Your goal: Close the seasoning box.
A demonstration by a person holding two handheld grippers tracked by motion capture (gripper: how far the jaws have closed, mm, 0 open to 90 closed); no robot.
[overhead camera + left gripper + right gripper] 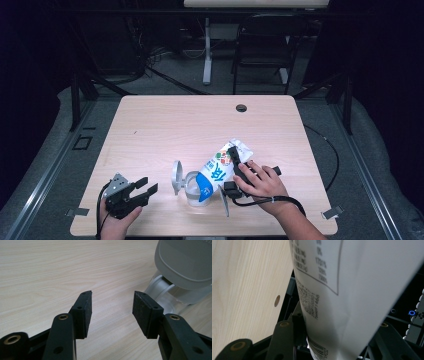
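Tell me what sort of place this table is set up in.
Probably a lab or recording studio, not a home: the light wooden table stands inside a black metal frame with dark curtains around it, cables run over the grey floor, and a black office chair waits behind.

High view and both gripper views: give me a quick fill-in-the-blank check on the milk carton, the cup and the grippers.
1. The right gripper is shut on the blue-and-white ____ carton.
2. The carton's lower end is tipped into the clear plastic ____.
3. The left gripper holds nothing; its jaws stand ____.
4. Everything rests on a pale ____ table.

Missing words: milk; cup; open; wooden
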